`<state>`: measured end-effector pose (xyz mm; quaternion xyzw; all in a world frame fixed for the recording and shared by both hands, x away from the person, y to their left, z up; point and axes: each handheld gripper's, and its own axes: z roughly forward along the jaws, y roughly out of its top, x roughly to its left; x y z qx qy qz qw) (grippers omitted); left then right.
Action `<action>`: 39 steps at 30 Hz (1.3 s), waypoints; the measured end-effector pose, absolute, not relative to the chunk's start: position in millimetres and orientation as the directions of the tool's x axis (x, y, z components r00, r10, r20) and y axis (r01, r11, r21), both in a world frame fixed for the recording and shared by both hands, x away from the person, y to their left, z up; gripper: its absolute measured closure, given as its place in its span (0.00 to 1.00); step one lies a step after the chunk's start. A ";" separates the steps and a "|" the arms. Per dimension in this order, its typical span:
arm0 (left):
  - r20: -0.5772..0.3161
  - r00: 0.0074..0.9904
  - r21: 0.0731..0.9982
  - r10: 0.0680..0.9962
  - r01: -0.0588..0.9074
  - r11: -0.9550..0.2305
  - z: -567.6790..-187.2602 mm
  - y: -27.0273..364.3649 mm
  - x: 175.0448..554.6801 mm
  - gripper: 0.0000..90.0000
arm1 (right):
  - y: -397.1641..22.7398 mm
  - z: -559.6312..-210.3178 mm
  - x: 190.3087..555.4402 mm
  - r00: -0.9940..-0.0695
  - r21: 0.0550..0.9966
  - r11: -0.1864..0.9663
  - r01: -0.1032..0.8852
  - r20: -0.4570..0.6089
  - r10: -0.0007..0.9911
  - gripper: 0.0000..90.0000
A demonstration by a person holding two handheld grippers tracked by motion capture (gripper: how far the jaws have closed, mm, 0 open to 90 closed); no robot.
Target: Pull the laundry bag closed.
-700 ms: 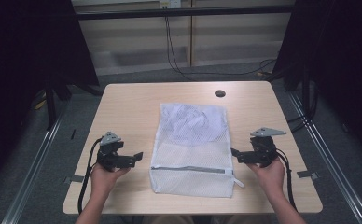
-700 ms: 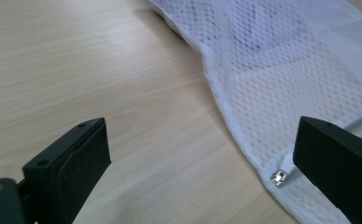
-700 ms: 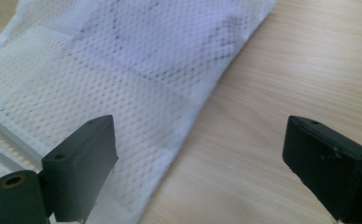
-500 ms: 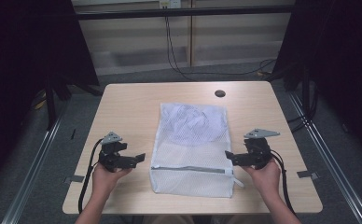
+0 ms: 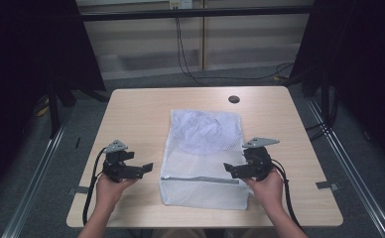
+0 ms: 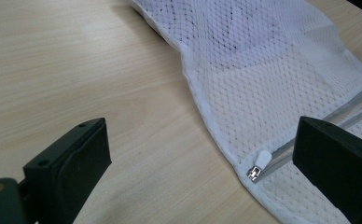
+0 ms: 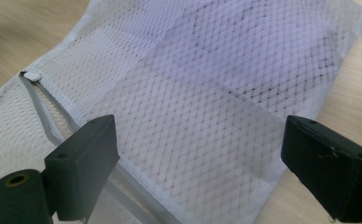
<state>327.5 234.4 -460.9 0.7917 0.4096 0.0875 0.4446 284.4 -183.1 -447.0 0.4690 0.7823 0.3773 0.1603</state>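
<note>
From the high view, a white mesh laundry bag (image 5: 203, 158) lies flat in the middle of the wooden table (image 5: 136, 106), its zipper (image 5: 200, 180) running across the near end and a pale bundle showing through the mesh at the far end. The left gripper (image 5: 147, 167) hovers just left of the bag's near-left corner, jaws wide apart and empty. The right gripper (image 5: 228, 168) hangs over the bag's near-right part, jaws likewise spread and holding nothing. Both point inward at the zipper line, which suggests the person is lining up to work the closure. A dark round grommet (image 5: 233, 99) sits in the table's far side.

In the left gripper view, the jaws frame the zipper pull (image 6: 259, 165) at the bag's near-left corner, probably the left gripper's target.

In the right gripper view, the jaws straddle the mesh (image 7: 207, 107), with the zipper pull (image 7: 31, 75) far off at the other end, so this gripper seems placed to pin the fabric.
</note>
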 end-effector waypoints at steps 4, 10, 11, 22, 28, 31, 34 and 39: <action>-0.220 0.652 0.771 0.726 0.572 -0.280 -460.5 235.1 326.8 0.05 | -174.3 -447.1 285.9 -0.514 0.739 0.275 0.615 0.111 0.850 0.12; -0.217 0.657 0.769 0.722 0.571 -0.288 -460.2 234.5 325.9 0.05 | -163.7 -450.1 287.8 -0.526 0.727 0.290 0.622 0.113 0.843 0.12; -0.217 0.657 0.769 0.722 0.571 -0.289 -460.2 234.6 325.9 0.05 | -161.3 -450.0 288.0 -0.524 0.726 0.289 0.623 0.114 0.844 0.12; -0.212 0.663 0.767 0.718 0.568 -0.299 -458.2 237.8 326.0 0.06 | -135.6 -446.3 294.1 -0.553 0.731 0.302 0.612 0.124 0.824 0.12; -0.207 0.668 0.766 0.715 0.566 -0.306 -458.3 237.8 325.2 0.07 | -122.0 -450.3 296.3 -0.567 0.725 0.305 0.618 0.142 0.811 0.14; -0.211 0.668 0.766 0.713 0.566 -0.304 -458.1 237.8 324.8 0.07 | -118.1 -451.7 296.8 -0.575 0.723 0.309 0.618 0.147 0.805 0.14; -0.212 0.668 0.764 0.714 0.568 -0.305 -458.1 238.5 324.7 0.07 | -109.3 -454.3 297.6 -0.587 0.719 0.314 0.620 0.159 0.794 0.16; -0.208 0.667 0.761 0.715 0.569 -0.310 -458.3 239.4 324.9 0.07 | -101.3 -455.2 298.0 -0.599 0.717 0.317 0.621 0.173 0.782 0.17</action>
